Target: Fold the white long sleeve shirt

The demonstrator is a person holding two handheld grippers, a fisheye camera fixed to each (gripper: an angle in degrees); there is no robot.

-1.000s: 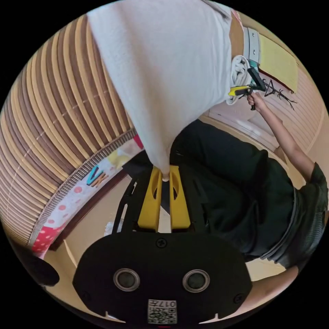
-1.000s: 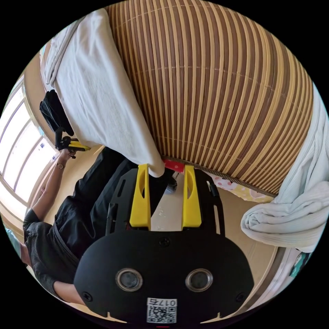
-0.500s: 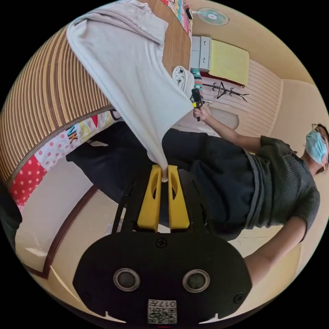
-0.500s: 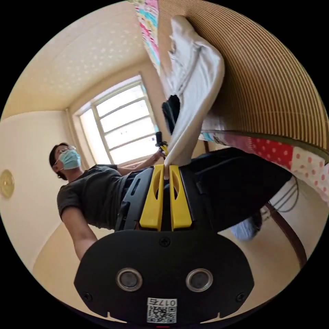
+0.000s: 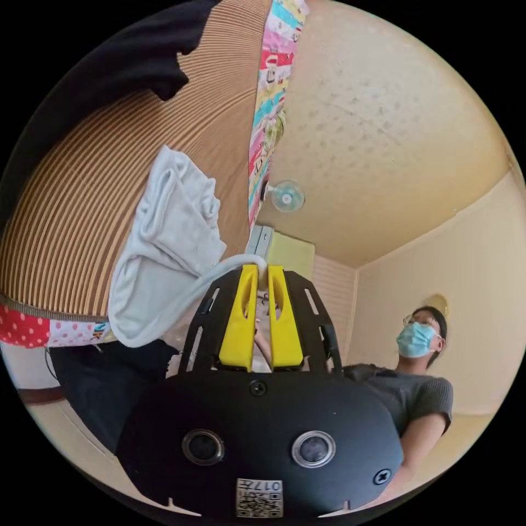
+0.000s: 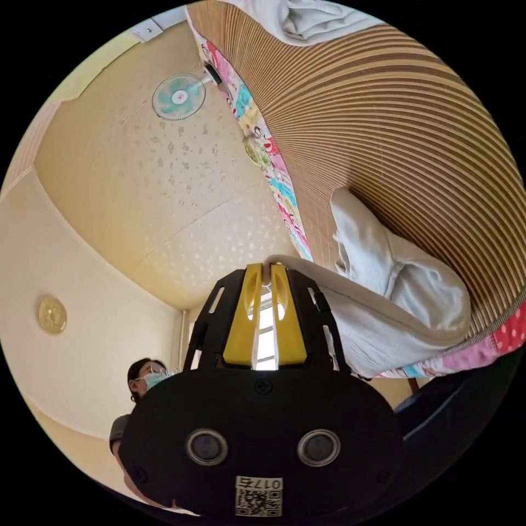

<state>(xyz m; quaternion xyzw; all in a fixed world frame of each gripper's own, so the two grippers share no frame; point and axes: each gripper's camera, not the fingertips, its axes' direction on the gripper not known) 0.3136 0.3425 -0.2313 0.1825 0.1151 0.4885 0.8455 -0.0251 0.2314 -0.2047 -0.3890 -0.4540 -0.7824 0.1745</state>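
The white long sleeve shirt point(image 5: 164, 257) lies bunched on the striped bamboo mat point(image 5: 71, 230), one edge drawn up to my left gripper point(image 5: 262, 274). Its yellow jaws are shut on that edge. In the right gripper view the same shirt point(image 6: 394, 290) sags over the mat's edge, and my right gripper point(image 6: 266, 271) is shut on another edge of it. Both cameras tilt up toward the ceiling.
A patterned quilt border point(image 5: 268, 109) runs along the mat point(image 6: 411, 126). A dark garment point(image 5: 137, 49) lies at the top of the left gripper view, a pale folded cloth point(image 6: 312, 19) at the top of the right. The person point(image 5: 416, 378) stands close by, beneath a ceiling fan point(image 6: 178, 97).
Both grippers, still holding the shirt, have swung so the cameras now face the ceiling. The shirt hangs less stretched and has bunched on the mat.
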